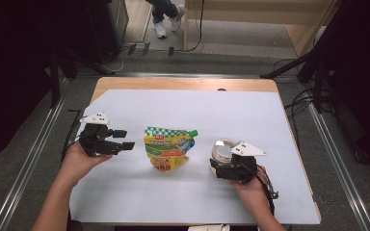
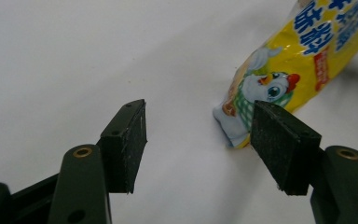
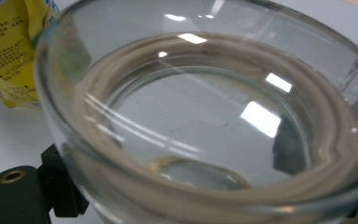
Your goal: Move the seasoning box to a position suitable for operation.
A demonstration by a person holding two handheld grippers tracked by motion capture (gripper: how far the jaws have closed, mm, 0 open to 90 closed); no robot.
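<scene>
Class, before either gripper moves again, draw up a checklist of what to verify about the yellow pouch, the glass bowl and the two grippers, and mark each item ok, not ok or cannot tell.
1. Left gripper open, nothing between its jaws: ok.
2. Yellow pouch lies free on the white sheet, in front of the left gripper and apart from it: ok.
3. Glass bowl empty inside: ok.
4. Right gripper firmly clamped on the bowl's rim: cannot tell; the bowl sits right at its jaws.
5. Bowl resting on the sheet or lifted: cannot tell.
6. Gap between pouch and bowl: ok.
</scene>
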